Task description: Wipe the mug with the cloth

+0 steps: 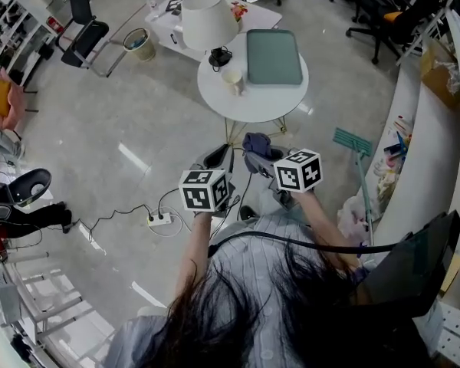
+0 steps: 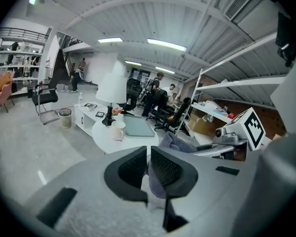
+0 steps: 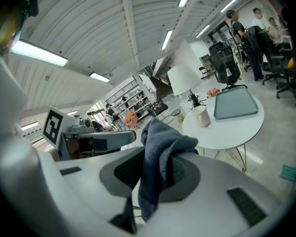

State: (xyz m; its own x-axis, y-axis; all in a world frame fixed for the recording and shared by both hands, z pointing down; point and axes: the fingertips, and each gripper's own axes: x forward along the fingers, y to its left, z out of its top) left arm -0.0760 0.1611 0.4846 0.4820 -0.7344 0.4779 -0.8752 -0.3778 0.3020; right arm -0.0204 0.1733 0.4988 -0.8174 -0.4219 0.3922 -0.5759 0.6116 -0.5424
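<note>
A: Obs., nearest first. Right gripper (image 3: 155,157): jaws clamped on the blue-grey cloth (image 3: 160,142), which bunches above the pads and hangs a tail below. Left gripper (image 2: 148,154): jaws drawn together with only a slit between them, nothing gripped that I can see.

B: There's a purplish sliver low in that slit.

A: Noted. Can't tell whether it's the cloth seen beyond or part of the gripper. Both grippers are side by side in front of the person, well short of the table.

B: The mug?

A: Cream mug (image 1: 232,80) stands upright on the round white table (image 1: 253,104), towards its left edge. It is beside the base of the lamp (image 1: 207,20) and just left of a grey-green tray (image 1: 274,57). Nothing touches it; wiping not begun.

B: Handling?

A: Judgement only. The cloth is soft and limp and folds anywhere, so a pinch at the bunch is enough. The mug looks ceramic: rigid, smooth, probably slippery and breakable, and light enough to slide under a wipe. I'd steady it with the left jaws at the handle or rim wall.

B: Unclear items?

A: Handle too small to place with confidence, and the mug's inside is not visible. The lampshade covers the table's far left part. In the head view, the person's hair hides the upper arms.
</note>
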